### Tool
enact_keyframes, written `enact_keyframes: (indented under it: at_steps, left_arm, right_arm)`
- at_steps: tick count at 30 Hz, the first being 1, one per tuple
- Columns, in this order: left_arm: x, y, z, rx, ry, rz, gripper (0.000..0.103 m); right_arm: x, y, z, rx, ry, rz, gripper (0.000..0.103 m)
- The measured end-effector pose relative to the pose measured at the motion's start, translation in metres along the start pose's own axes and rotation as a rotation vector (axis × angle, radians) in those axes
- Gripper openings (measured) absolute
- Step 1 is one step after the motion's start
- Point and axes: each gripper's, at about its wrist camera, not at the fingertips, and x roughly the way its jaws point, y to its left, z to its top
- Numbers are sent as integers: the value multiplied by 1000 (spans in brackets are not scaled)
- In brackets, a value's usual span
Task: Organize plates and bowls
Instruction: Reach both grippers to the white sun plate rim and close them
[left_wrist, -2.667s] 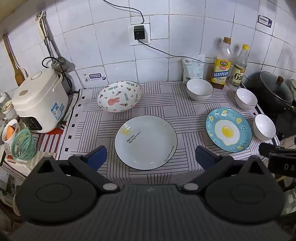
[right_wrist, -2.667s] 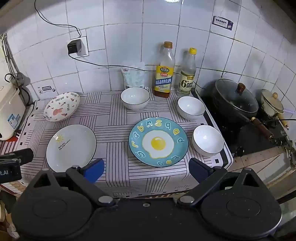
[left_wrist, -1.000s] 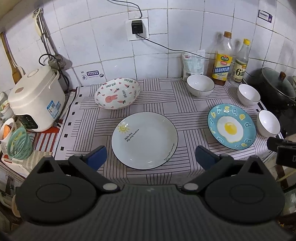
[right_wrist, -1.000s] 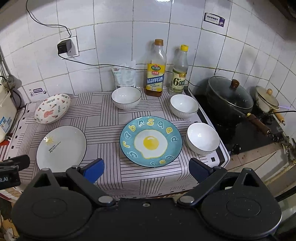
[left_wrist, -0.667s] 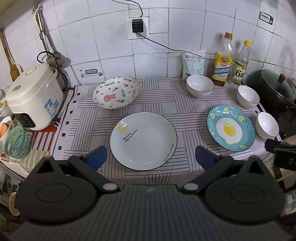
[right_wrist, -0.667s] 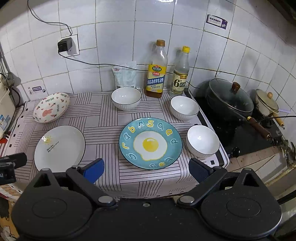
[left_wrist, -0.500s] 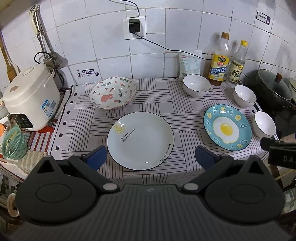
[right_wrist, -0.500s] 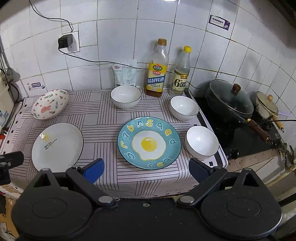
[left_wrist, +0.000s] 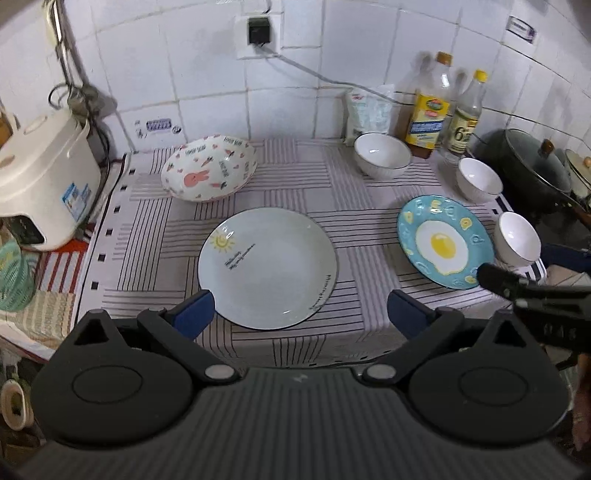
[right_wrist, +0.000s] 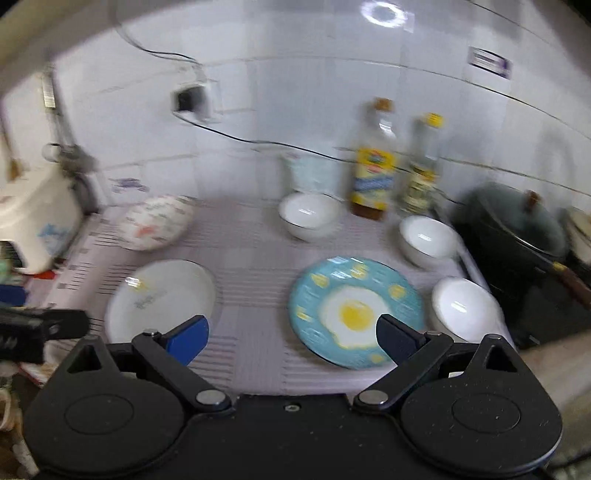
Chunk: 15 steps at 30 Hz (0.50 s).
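Observation:
A white plate with a small sun (left_wrist: 267, 267) (right_wrist: 160, 299) lies mid-counter on the striped cloth. Behind it on the left sits a rabbit-print dish (left_wrist: 209, 168) (right_wrist: 155, 222). A blue fried-egg plate (left_wrist: 445, 240) (right_wrist: 354, 310) lies to the right, with three white bowls around it: back (left_wrist: 382, 155) (right_wrist: 308, 216), right (left_wrist: 478, 180) (right_wrist: 426, 240) and front right (left_wrist: 517, 239) (right_wrist: 463, 308). My left gripper (left_wrist: 297, 312) hangs open just short of the white plate's near rim. My right gripper (right_wrist: 291, 338) is open, empty, low over the egg plate's near-left edge; its view is blurred.
A white rice cooker (left_wrist: 40, 181) stands at the left edge. Two sauce bottles (left_wrist: 428, 110) and a small bag (left_wrist: 369, 110) line the tiled wall. A lidded dark pot (left_wrist: 532, 170) sits on the stove at right. A wall socket with a cable (left_wrist: 258, 31) is above.
Both grippers have moved forward and lower toward the counter. The right one has advanced fast over the egg plate's near edge, and its view is now blurred. The dishes have not moved.

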Motion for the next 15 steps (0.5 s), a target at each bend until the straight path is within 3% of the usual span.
enact_keyframes:
  at_steps: [3, 8, 11, 13, 15]
  left_arm:
    - [15, 18, 2, -26, 14, 7, 97]
    - [48, 52, 5, -66, 32, 37, 94]
    - [76, 73, 4, -110, 96, 43, 93]
    - [95, 83, 2, -137, 180, 57, 91]
    - [105, 94, -3, -177, 201, 59, 91]
  right_arm:
    - [23, 7, 3, -11, 2, 129, 98]
    - [79, 13, 9, 43, 97, 303, 91]
    - [110, 20, 1, 56, 149, 359, 88]
    - [129, 27, -4, 51, 178, 386, 86]
    - [143, 32, -9, 55, 205, 410, 86]
